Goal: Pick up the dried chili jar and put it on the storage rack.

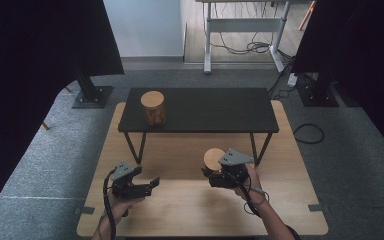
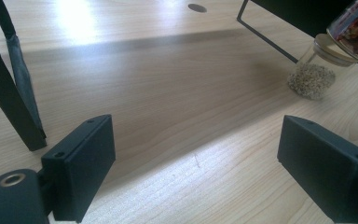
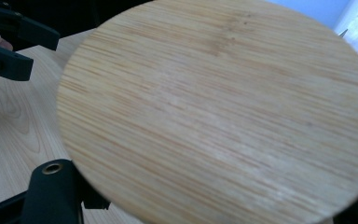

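Currently the right gripper (image 1: 219, 176) holds a jar with a round bamboo lid (image 1: 213, 159) above the near right part of the wooden table (image 1: 190, 210). In the right gripper view the lid (image 3: 219, 112) faces the camera and hides the jaws; judging by the lifted jar, they are clamped on it. In the left gripper view the held jar (image 2: 356, 30) appears tilted at the upper right, above a small jar of pale grains (image 2: 314, 74) that stands on the wood. The left gripper (image 1: 147, 187) hovers low over the near left of the table, jaws apart with nothing between them.

Status, as a judgement: one lidded jar (image 1: 153, 107) already stands on the left end of the black shelf (image 1: 215, 112). The held jar is picked up but not yet placed. The small jar remains untouched. Remaining work is probably to carry the held jar to the shelf and set it down.
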A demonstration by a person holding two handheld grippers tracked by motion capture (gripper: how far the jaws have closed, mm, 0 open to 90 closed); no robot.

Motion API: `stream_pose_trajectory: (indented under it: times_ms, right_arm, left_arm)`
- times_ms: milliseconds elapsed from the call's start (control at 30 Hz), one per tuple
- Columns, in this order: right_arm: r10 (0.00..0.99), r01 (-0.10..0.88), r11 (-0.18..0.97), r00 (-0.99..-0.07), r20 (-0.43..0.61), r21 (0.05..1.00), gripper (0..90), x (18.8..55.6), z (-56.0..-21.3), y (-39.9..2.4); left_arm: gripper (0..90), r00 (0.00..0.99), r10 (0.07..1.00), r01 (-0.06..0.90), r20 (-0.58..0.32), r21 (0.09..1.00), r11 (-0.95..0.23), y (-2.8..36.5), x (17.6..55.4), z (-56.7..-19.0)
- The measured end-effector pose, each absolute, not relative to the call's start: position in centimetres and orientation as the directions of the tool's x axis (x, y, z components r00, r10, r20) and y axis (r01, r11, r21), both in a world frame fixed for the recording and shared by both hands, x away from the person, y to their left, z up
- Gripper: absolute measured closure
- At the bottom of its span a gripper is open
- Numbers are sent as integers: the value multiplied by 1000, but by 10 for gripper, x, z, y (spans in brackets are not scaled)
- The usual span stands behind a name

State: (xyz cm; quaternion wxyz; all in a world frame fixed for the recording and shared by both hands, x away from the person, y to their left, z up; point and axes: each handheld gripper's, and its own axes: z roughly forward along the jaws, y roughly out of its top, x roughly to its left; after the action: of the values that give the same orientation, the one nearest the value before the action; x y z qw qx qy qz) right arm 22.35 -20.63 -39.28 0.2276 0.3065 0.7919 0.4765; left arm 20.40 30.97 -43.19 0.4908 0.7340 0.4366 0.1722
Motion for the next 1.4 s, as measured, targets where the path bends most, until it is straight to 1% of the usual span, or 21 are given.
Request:
stream_pose_trajectory:
  times_ms: [1100, 1400]
  right_arm:
    - [689, 228, 339, -720, -76, 913, 246, 223, -369, -214]
    - [698, 225, 336, -711, -82, 914, 247, 223, -362, -214]
  left_arm:
    - [106, 559, 810, 473, -178, 871, -134, 310, 203, -432]
    - [106, 557, 811, 472, -179, 872, -131, 311, 202, -432]
